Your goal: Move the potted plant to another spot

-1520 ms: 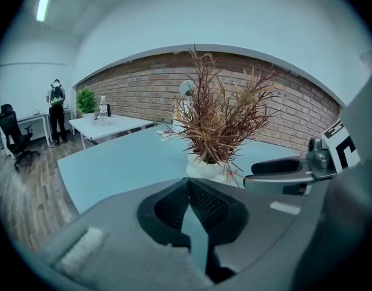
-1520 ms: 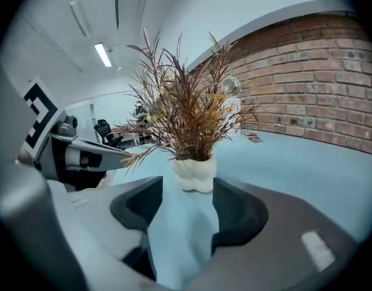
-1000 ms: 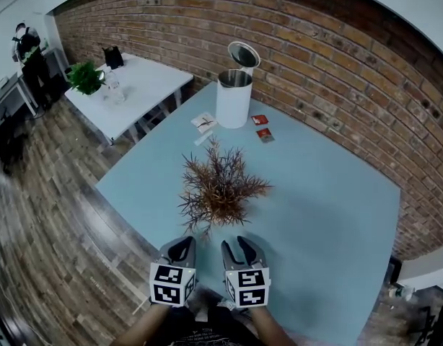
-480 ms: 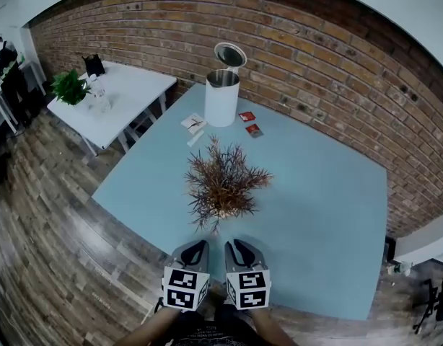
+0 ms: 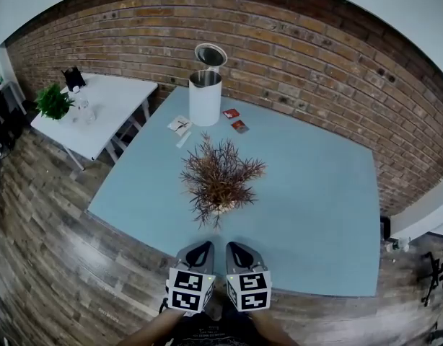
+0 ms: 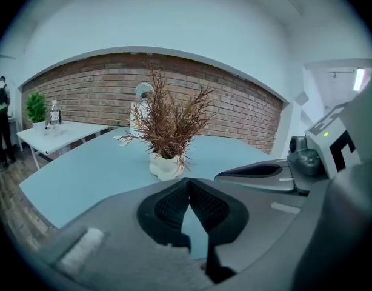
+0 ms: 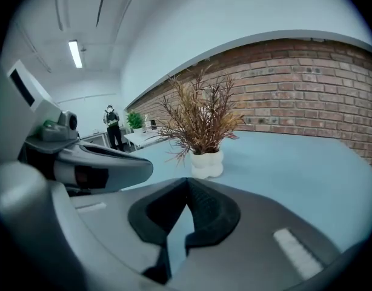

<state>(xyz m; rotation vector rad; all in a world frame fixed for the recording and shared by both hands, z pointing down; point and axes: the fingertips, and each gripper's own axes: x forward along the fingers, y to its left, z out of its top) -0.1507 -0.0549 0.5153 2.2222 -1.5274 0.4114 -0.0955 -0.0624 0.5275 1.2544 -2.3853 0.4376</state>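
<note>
The potted plant (image 5: 219,179), dry brown twigs in a small white pot (image 6: 165,166), stands upright near the middle of the light blue table (image 5: 315,193). Both grippers hover side by side over the table's near edge, just short of the plant. They point at it and touch nothing. My left gripper (image 5: 200,249) is shut, its pads meeting with nothing between them (image 6: 187,180). My right gripper (image 5: 237,249) is shut and empty too (image 7: 187,180). In the right gripper view the pot (image 7: 207,162) sits straight ahead, with the left gripper's body at the left.
A white bin (image 5: 204,96) with its lid raised stands at the table's far edge, with red packets (image 5: 236,120) and papers (image 5: 180,125) beside it. A brick wall runs behind. A white side table (image 5: 99,110) with a green plant (image 5: 53,101) stands left. A person (image 6: 0,120) is far off.
The right gripper's jaws have closed from partly open to shut. Both grippers have drawn back a little from the plant, which has not moved on the table.
</note>
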